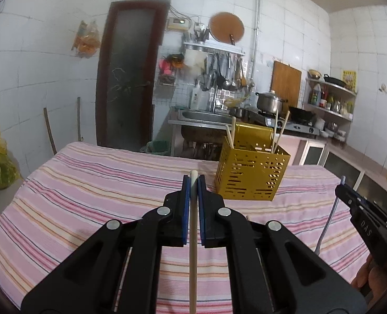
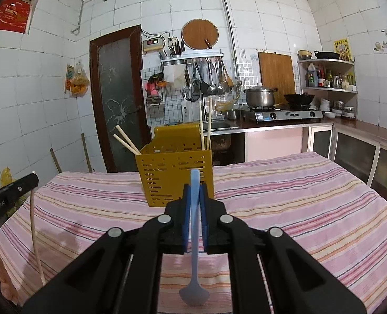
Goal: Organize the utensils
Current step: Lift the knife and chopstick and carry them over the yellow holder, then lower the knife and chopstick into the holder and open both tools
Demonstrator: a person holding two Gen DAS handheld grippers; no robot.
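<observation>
Chopstick (image 1: 193,235) sits clamped in the left gripper (image 1: 193,180). Right gripper (image 2: 195,187) pinches a blue spoon (image 2: 194,235), bowl hanging down. Gold holder (image 1: 251,172) stands at one o'clock on the striped tablecloth (image 1: 88,183).

Right gripper (image 2: 194,183), jaws closed on the handle of a pale blue spoon (image 2: 194,256); the handle tip rises just past the fingertips, and the bowl hangs down toward the camera above the striped tablecloth (image 2: 298,209). Directly beyond the fingertips stands a yellow perforated utensil holder (image 2: 172,175) on the table. Two pairs of chopsticks (image 2: 126,140) stand in it: one leaning left, one upright at its right side. At the far left edge, the left gripper (image 2: 32,179) carries a single chopstick (image 2: 35,235) hanging downward.
</observation>
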